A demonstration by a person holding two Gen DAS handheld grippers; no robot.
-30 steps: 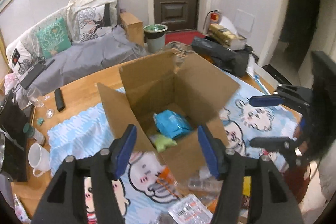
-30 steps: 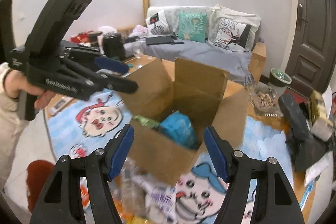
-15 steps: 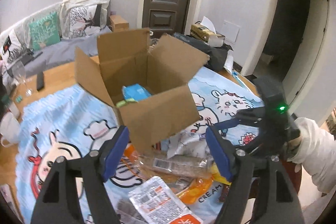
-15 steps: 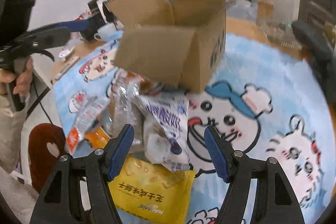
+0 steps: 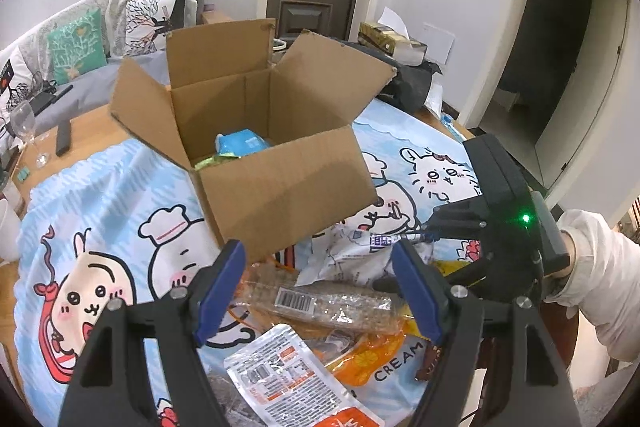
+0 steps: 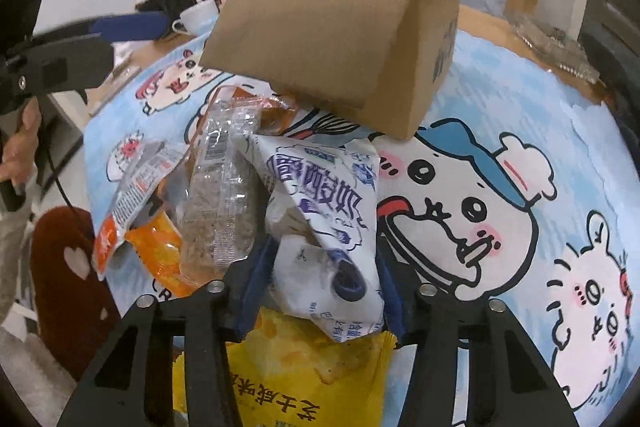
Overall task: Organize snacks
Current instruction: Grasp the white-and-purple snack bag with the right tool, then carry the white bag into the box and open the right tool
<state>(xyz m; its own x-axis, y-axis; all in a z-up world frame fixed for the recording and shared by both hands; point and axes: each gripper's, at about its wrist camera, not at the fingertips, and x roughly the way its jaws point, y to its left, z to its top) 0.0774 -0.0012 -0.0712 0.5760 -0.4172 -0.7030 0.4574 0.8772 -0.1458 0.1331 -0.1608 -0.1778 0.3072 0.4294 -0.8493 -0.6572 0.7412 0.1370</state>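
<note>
Since the earlier frame, right gripper [image 6: 320, 279] is closing its jaws onto the white-and-blue snack bag [image 6: 324, 211] in the pile just in front of the cardboard box [image 6: 340, 39] — left gripper [image 5: 320, 291] is hovering over that pile, jaws apart, gripping nothing.

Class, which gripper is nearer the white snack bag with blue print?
Right. The right gripper has its jaws around the white snack bag; the left gripper hangs open over other packets beside it.
</note>
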